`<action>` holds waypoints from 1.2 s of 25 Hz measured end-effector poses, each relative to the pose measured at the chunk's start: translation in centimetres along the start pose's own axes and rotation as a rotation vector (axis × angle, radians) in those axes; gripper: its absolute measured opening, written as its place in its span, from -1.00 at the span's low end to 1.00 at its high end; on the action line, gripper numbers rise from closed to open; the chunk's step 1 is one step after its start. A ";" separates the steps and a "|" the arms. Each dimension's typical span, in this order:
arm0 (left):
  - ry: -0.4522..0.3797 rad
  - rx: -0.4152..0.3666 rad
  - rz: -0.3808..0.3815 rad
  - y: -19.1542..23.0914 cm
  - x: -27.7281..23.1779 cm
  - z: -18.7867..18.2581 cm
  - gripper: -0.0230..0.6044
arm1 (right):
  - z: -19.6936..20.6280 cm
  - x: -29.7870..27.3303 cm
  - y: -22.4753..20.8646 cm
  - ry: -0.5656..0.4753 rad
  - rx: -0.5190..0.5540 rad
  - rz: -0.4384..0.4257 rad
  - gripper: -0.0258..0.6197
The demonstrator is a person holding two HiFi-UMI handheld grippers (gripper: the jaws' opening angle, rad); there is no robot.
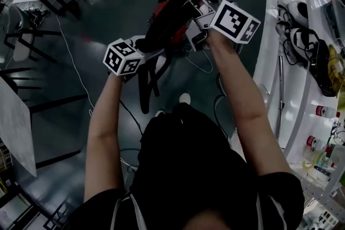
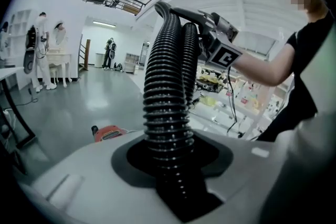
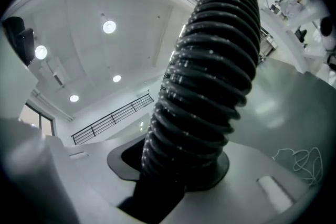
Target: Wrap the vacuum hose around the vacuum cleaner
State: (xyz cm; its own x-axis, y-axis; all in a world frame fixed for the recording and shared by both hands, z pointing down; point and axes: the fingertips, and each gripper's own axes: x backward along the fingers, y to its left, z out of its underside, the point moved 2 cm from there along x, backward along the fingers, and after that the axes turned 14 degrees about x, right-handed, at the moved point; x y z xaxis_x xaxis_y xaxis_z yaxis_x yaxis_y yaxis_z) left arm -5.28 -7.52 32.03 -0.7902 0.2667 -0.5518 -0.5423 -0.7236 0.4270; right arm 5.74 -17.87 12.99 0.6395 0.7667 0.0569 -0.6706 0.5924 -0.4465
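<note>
The person wears a black short-sleeved top (image 1: 183,169) with thin white lines near the shoulders. The left tool (image 2: 169,165) and the right tool (image 3: 176,170) are pale grey with dark jaw recesses. Each bears a white cube (image 1: 123,56) printed with black square markers.

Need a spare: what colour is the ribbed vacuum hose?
Black ribbed vacuum hose, clearest in the left gripper view.

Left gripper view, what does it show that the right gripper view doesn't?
Only the left gripper view shows the right gripper, the person's arm and people far off. Only the right gripper view shows ceiling lights and a railing. Both show the black hose, held tight.
</note>
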 end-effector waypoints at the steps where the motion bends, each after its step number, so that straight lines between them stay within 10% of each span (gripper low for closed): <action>1: 0.014 0.003 -0.016 0.4 -0.4 0.0 -0.38 | 0.4 0.1 -1.0 -0.002 -0.031 0.008 -0.40; 30: 0.148 0.035 -0.104 11.7 -10.8 -1.2 -0.40 | 6.3 -3.9 -15.4 0.037 -0.054 0.263 -0.41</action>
State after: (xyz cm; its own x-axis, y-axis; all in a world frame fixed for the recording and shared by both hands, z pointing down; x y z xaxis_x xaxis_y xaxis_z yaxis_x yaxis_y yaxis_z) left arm -2.74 -19.66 42.19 -0.6803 0.2405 -0.6924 -0.6304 -0.6739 0.3853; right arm 11.20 -28.45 25.30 0.4602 0.8822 -0.1000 -0.7949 0.3592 -0.4890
